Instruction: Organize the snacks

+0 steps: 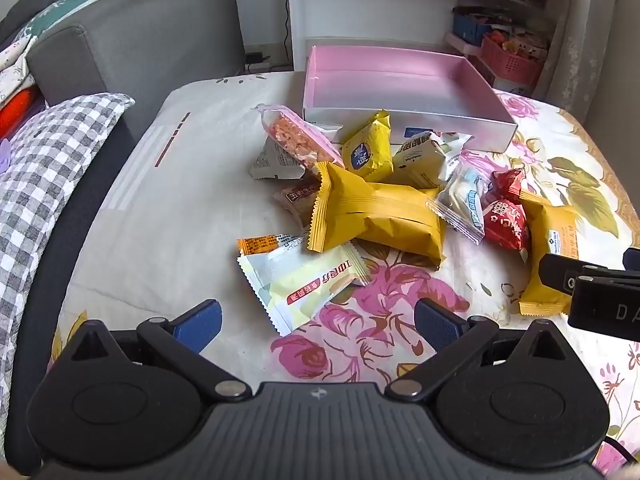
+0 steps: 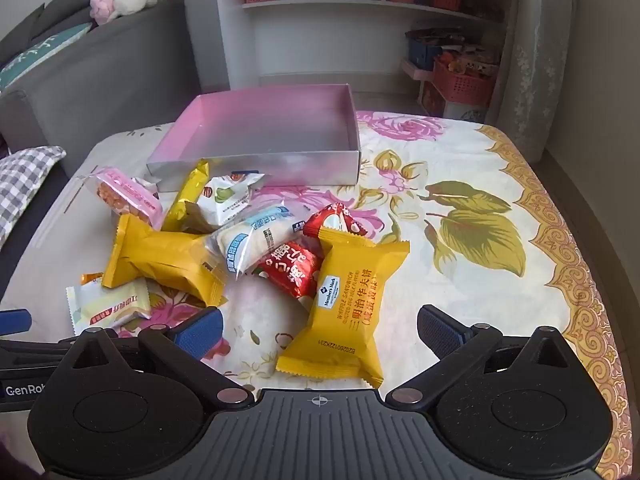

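A pile of wrapped snacks lies on a floral cloth before an empty pink box (image 1: 404, 92) (image 2: 264, 132). My left gripper (image 1: 318, 322) is open and empty, just short of a pale yellow-white packet (image 1: 304, 284) (image 2: 108, 306). Beyond it lies a long yellow packet (image 1: 376, 216) (image 2: 160, 260). My right gripper (image 2: 320, 330) is open, with a square yellow wafer packet (image 2: 344, 308) (image 1: 550, 256) lying between its fingers, not gripped. Red packets (image 2: 292, 270), a clear blue-white packet (image 2: 256, 240) and a pink packet (image 2: 128, 196) lie behind.
A grey sofa (image 1: 132, 40) with a checked cushion (image 1: 40, 184) stands left. White shelves (image 1: 400, 4) and a red basket (image 1: 512, 60) stand behind the table. The right gripper's body (image 1: 592, 288) shows at the left view's right edge. Bare floral cloth (image 2: 472, 220) lies at right.
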### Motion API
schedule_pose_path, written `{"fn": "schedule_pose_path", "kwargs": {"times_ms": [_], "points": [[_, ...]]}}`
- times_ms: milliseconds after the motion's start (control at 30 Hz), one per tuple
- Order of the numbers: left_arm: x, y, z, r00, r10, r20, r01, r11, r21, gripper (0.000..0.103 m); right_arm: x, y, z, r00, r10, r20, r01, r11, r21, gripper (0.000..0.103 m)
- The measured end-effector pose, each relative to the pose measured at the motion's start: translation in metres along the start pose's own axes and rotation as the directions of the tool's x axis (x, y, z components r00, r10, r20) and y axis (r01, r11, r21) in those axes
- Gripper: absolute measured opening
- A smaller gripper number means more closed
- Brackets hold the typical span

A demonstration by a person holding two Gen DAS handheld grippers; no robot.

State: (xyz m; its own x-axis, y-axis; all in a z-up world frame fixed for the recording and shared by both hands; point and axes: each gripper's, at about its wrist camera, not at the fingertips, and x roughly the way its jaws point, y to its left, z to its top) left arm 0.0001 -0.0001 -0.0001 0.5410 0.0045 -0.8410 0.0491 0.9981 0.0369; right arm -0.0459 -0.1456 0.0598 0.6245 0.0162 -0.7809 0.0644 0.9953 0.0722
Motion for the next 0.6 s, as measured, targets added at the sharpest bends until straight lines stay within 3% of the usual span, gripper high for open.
{"fn": "schedule_pose_path", "kwargs": {"times_ms": [600], "points": [[0.0001,-0.0007,0.0000,1.000,-0.002,0.001,0.002,1.000,-0.003,0.103,-0.0013,0.0000,-0.0003,1.000,-0.004,0.005,0.004,1.000,-0.003,0.103]]}}
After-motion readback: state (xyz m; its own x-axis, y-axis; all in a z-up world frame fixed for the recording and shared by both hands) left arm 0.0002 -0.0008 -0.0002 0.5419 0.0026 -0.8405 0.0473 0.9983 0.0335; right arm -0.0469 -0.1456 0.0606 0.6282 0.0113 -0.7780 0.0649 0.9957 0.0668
